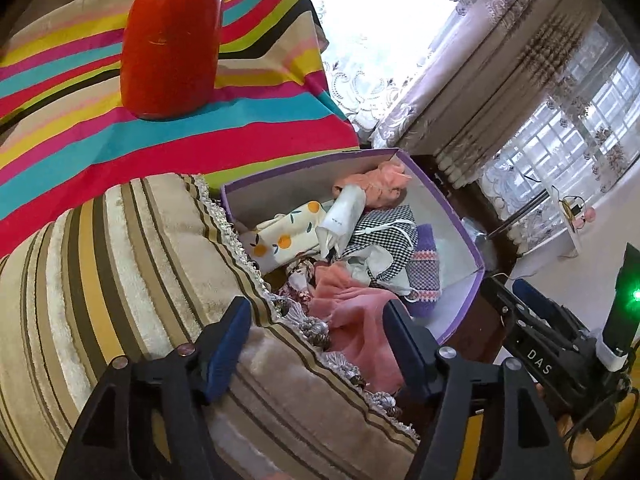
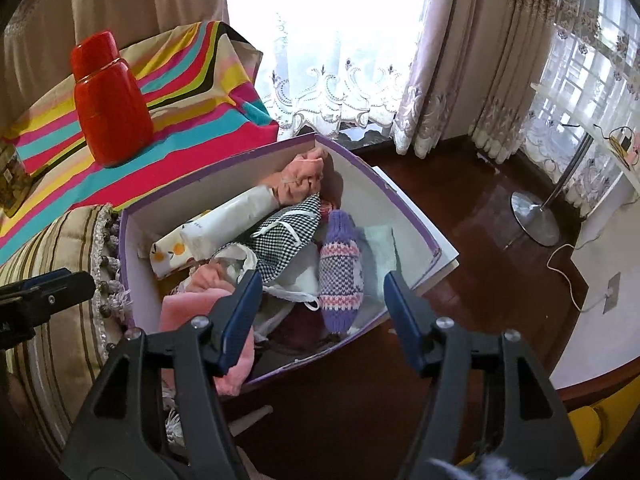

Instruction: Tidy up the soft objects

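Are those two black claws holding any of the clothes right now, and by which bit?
Nothing is held. The left gripper and right gripper both stand open and empty above the purple box.

Dark wooden floor [image 2: 460,208] carries the purple box [image 2: 400,196] and a lamp base [image 2: 534,218]

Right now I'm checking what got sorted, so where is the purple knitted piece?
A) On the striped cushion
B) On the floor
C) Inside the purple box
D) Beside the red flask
C: the purple knitted piece lies inside the purple box, among the other fabrics.
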Demonstrator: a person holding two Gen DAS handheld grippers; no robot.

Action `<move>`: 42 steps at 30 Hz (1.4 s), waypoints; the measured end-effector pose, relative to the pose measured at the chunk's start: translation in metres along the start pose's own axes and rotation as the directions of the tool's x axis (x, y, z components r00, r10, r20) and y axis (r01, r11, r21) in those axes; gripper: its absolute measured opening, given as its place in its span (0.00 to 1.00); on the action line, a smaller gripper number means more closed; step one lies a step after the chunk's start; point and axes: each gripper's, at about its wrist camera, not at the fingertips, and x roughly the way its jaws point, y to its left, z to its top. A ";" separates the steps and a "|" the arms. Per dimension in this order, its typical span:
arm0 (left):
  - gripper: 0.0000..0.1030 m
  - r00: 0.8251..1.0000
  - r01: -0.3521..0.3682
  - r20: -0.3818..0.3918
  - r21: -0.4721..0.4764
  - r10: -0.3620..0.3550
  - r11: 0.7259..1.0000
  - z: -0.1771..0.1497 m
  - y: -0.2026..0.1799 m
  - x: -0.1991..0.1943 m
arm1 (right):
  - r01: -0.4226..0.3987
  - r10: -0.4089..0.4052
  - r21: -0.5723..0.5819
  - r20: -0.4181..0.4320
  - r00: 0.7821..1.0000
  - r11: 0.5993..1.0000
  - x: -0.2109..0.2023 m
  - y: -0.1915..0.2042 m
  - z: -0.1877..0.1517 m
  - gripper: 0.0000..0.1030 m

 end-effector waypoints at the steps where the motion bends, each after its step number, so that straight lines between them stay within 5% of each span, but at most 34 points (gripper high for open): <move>1: 0.71 1.000 -0.001 -0.001 0.002 0.001 1.000 0.000 -0.001 0.001 | -0.001 0.001 -0.003 -0.002 1.000 1.000 0.001 -0.001 0.000 0.65; 6: 0.81 1.000 -0.004 -0.009 0.009 0.004 1.000 0.000 -0.006 0.007 | -0.007 0.007 -0.003 -0.016 1.000 1.000 0.006 0.001 -0.003 0.65; 42: 0.81 1.000 -0.012 -0.008 0.003 0.012 1.000 0.000 -0.004 0.011 | -0.026 0.026 0.000 -0.038 0.999 1.000 0.011 0.001 -0.004 0.66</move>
